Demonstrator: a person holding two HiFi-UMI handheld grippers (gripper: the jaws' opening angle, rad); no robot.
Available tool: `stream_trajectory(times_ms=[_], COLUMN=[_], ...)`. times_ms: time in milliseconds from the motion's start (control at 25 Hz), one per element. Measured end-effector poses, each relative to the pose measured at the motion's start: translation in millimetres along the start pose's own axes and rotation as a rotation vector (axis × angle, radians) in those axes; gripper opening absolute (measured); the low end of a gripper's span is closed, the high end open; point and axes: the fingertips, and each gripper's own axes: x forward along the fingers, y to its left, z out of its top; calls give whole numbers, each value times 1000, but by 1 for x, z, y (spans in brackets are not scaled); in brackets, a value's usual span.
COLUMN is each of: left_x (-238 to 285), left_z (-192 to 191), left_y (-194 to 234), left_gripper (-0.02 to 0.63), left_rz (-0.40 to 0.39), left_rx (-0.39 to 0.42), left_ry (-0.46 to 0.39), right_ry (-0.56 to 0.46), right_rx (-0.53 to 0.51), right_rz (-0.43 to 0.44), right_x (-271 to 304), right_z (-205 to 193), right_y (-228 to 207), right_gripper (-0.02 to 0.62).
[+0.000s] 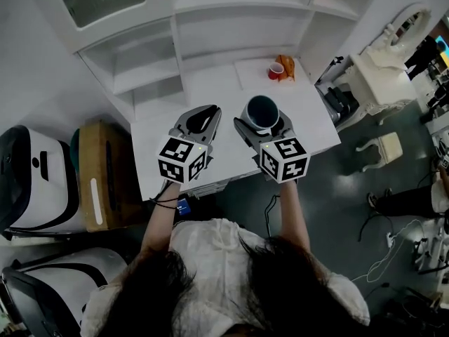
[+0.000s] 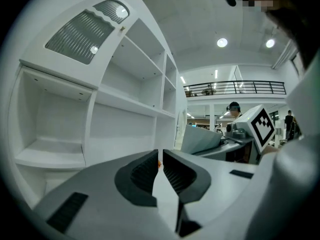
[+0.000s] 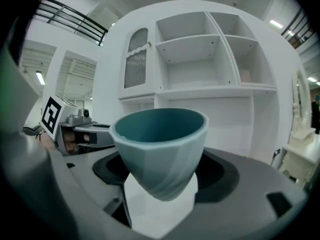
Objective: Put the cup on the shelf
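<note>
A teal faceted cup (image 3: 161, 149) stands upright between the jaws of my right gripper (image 3: 162, 181), which is shut on its lower body. In the head view the same cup (image 1: 262, 112) hangs over the white table's front part, held by the right gripper (image 1: 263, 126). My left gripper (image 1: 201, 120) is beside it on the left, shut with nothing in it; its jaws (image 2: 160, 171) nearly meet. The white shelf unit (image 3: 200, 64) with open compartments rises ahead of both grippers.
A small red cup (image 1: 276, 70) and an orange packet (image 1: 286, 67) lie at the table's back right, on a white tabletop (image 1: 217, 90). A wooden cabinet (image 1: 102, 174) stands left of the table. A white ornate side table (image 1: 382, 69) is to the right.
</note>
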Motion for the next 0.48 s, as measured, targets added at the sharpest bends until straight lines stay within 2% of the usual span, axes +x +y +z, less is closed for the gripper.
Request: stream_trajectory(times_ms=[200,480], left_x=[16,38], left_z=[19,42], left_y=[26,56], left_gripper=[25,25], left_rz=[4,7], left_rx=[16,28], left_ry=[-9,-11], right_ry=[-23,-108], right_rx=[-84,-173], right_rz=[40,61], right_x=[36,76], right_z=[46,135], right_y=[-14,-42], right_gripper=[360,360])
